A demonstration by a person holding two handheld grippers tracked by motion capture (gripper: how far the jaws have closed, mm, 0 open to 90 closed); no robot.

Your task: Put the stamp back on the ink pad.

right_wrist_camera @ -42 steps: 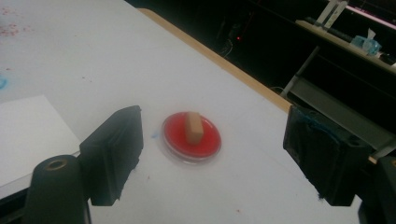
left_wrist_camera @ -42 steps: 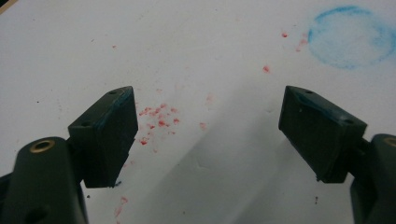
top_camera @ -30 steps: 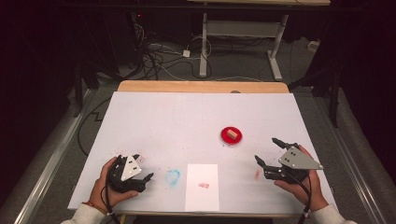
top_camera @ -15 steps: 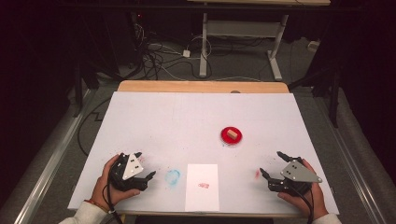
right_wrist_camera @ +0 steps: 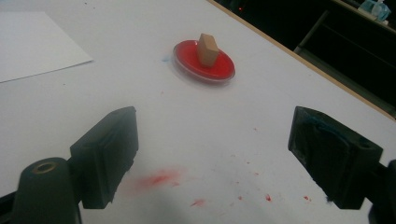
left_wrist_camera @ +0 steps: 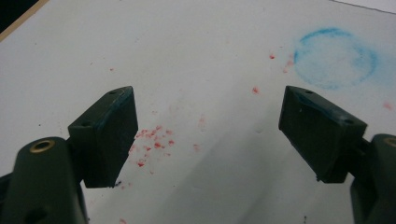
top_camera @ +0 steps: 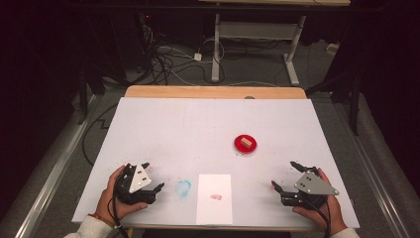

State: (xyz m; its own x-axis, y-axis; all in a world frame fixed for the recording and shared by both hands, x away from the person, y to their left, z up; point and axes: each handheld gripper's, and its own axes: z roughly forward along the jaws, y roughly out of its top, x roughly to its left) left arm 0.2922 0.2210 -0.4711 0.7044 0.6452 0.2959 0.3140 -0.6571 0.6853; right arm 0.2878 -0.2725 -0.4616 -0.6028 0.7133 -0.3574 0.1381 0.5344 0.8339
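The right gripper (top_camera: 289, 174) is settling lower on the desk (top_camera: 198, 129), its fingers just spreading, nothing between them; the stamp (right_wrist_camera: 207, 48) is sitting apart in its red dish (right_wrist_camera: 187, 65). The left gripper (top_camera: 154, 184) is resting released, so a reach looks next.

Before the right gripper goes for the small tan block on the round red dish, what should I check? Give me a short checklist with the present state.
1. Right gripper jaws open with nothing between: ok.
2. Small tan block upright on the round red dish: ok.
3. White table bare between right gripper and dish: ok.
4. Left gripper open, apart from the dish: ok.
5. White paper sheet lying flat, away from the path: ok.
6. Block stuck to the dish: cannot tell.
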